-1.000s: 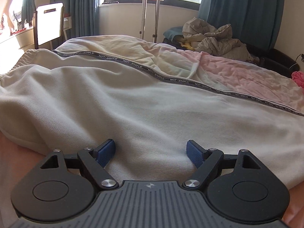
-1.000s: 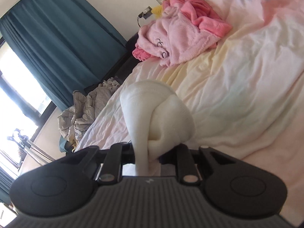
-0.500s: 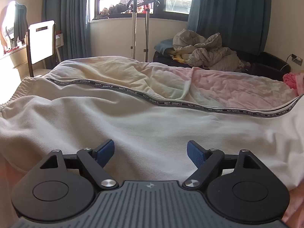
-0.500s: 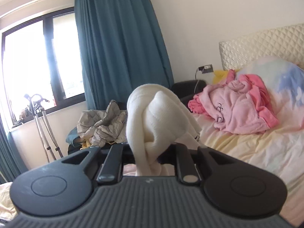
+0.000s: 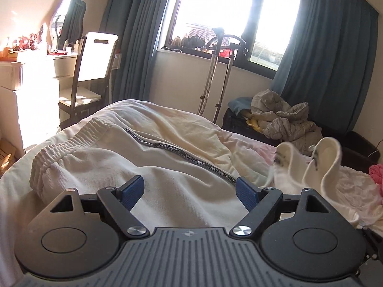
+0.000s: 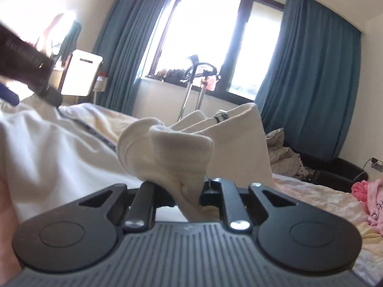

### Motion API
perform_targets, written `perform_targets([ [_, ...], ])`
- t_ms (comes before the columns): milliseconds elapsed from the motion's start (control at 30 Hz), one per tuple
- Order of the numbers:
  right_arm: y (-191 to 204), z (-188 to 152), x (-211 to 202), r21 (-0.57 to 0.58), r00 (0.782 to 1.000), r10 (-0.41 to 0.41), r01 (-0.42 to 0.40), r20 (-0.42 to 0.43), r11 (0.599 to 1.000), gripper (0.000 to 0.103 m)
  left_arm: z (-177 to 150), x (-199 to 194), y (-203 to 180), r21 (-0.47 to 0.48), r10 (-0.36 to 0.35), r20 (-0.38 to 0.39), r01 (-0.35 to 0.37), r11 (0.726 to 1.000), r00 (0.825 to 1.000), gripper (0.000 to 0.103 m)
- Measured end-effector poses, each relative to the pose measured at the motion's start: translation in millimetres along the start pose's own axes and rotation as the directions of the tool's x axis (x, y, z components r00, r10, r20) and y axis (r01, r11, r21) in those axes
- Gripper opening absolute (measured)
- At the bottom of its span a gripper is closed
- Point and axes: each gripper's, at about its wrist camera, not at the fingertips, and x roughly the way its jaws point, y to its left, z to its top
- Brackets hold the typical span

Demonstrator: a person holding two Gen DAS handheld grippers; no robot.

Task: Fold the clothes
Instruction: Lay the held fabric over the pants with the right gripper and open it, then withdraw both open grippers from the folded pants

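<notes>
From the left wrist, the left gripper (image 5: 190, 192) is seen with jaws wide apart and empty above the cream trousers (image 5: 148, 174) spread on the bed (image 5: 354, 189); their cuffs (image 5: 320, 165) are raised at the right. From the right wrist, the right gripper (image 6: 185, 190) is seen clamped on the bunched trouser cuffs (image 6: 172, 153).
</notes>
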Motion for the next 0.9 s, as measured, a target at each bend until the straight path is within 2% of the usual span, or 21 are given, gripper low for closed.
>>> perform_targets([
  [33,13.9,-9.3,5.0,-0.042,0.998,0.04,-0.042,-0.043,0.998,0.016,-0.5,2.1,2.3,-0.019,-0.011,-0.012,0.011,1.0,1.0,0.086],
  [100,29.5,-19.1,7.1,-0.107,0.996,0.043,-0.051,-0.073,0.993,0.016,-2.3,6.0,1.1,-0.024,-0.025,-0.028,0.025,0.999,0.999,0.086],
  [233,14.3,-3.3,1.7,-0.047,0.993,0.084,-0.088,-0.078,0.995,0.016,-6.6,8.9,-9.5,0.007,-0.045,-0.022,0.045,0.999,0.999,0.086],
  [300,13.5,-1.7,-3.4,-0.069,0.99,0.111,-0.117,-0.085,0.991,0.017,-10.0,11.5,-11.6,-0.006,-0.079,-0.035,0.079,0.997,0.996,0.086],
  [467,5.8,3.2,-21.0,-0.047,0.962,0.237,-0.245,-0.133,0.968,0.032,-20.2,16.2,-17.2,-0.04,-0.172,-0.074,0.169,0.985,0.982,0.086],
  [533,1.1,5.3,-33.0,-0.019,0.944,0.3,-0.305,-0.139,0.952,0.047,-24.1,17.6,-19.7,-0.046,-0.205,-0.096,0.201,0.979,0.974,0.086],
  [567,-5.9,7.3,-41.9,-0.008,0.934,0.333,-0.337,-0.129,0.942,0.05,-26.6,18.1,-21.6,-0.047,-0.223,-0.105,0.219,0.974,0.969,0.086],
  [633,-22.9,7.5,-61.6,0.013,0.928,0.362,-0.362,-0.085,0.932,0.051,-32.0,18.3,-26.4,-0.042,-0.261,-0.116,0.258,0.965,0.958,0.086],
  [733,-61.9,-2.5,-82.5,0.147,0.95,0.309,-0.301,-0.041,0.942,0.049,-40.2,15.2,-40.6,0.017,-0.291,-0.093,0.293,0.956,0.952,0.086],
  [767,-77.2,-7.7,-84.1,0.218,0.966,0.257,-0.243,-0.037,0.945,0.049,-43.2,14.1,-46.4,0.047,-0.297,-0.083,0.302,0.952,0.951,0.086],
  [833,-106.6,-17.2,-86.4,0.349,0.987,0.155,-0.132,-0.04,0.928,0.049,-50.0,14.0,-57.8,0.106,-0.289,-0.078,0.296,0.949,0.954,0.086],
  [900,-129.0,-21.2,-82.3,0.428,0.996,0.081,-0.054,-0.045,0.902,0.049,-56.7,15.6,-67.2,0.157,-0.269,-0.081,0.279,0.947,0.96,0.086],
])
